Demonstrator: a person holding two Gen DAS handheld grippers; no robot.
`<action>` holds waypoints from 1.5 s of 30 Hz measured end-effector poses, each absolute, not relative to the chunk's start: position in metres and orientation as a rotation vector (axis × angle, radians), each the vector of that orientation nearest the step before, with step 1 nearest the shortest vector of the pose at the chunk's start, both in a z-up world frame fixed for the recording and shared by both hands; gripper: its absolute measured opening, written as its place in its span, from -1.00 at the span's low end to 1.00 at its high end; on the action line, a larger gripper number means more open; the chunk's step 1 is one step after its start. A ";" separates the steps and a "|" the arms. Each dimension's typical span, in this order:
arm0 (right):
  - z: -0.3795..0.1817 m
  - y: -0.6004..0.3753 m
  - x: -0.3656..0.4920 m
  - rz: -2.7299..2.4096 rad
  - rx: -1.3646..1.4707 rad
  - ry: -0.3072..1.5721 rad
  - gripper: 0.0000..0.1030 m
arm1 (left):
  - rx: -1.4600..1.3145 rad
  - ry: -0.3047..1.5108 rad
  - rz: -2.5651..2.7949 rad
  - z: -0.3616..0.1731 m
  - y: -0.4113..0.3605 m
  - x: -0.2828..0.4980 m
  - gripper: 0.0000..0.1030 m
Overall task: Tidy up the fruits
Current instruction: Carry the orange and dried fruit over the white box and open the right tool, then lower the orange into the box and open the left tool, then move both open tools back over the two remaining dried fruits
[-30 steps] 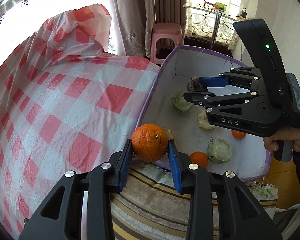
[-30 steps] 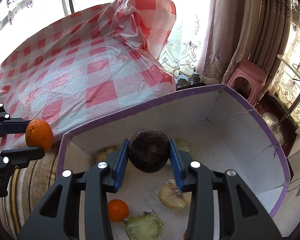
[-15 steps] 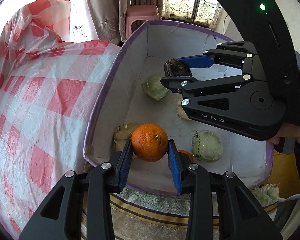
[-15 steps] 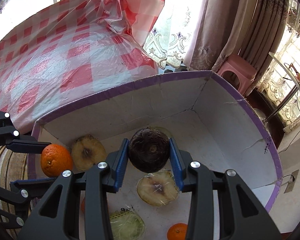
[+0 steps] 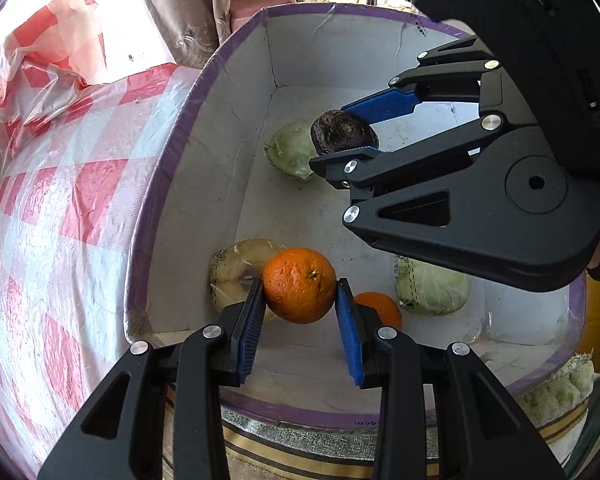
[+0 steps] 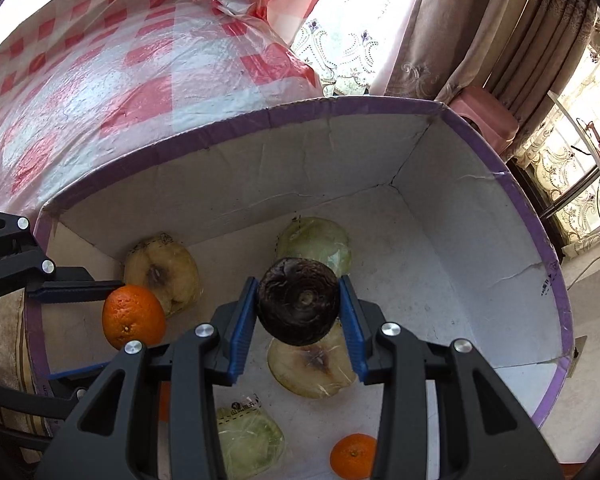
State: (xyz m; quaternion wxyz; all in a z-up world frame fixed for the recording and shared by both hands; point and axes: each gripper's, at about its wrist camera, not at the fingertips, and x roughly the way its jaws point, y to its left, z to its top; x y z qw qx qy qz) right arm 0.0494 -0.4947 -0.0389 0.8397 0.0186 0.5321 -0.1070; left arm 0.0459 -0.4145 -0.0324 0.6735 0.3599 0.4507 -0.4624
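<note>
Orange (image 5: 299,285), clamped between the left gripper's (image 5: 300,322) blue pads, hangs above the near-left floor of the purple-rimmed box (image 5: 204,92), while the right gripper (image 6: 299,322), farther in, grasps a dark round fruit (image 6: 299,306) over wrapped fruit halves (image 6: 310,364).

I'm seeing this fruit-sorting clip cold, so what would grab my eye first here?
Two gripped fruits, both held over the white box with the purple rim: the left gripper clamps a bright orange near the box's front corner, and the right gripper clamps a dark, shrivelled fruit farther in. Below them lie plastic-wrapped fruit halves and loose small oranges, with a red-checked plastic sheet beside the box.
</note>
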 end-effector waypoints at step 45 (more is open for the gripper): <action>0.036 -0.471 0.036 -0.327 -0.027 0.848 0.81 | 0.549 0.702 -0.677 0.077 -0.285 0.079 0.71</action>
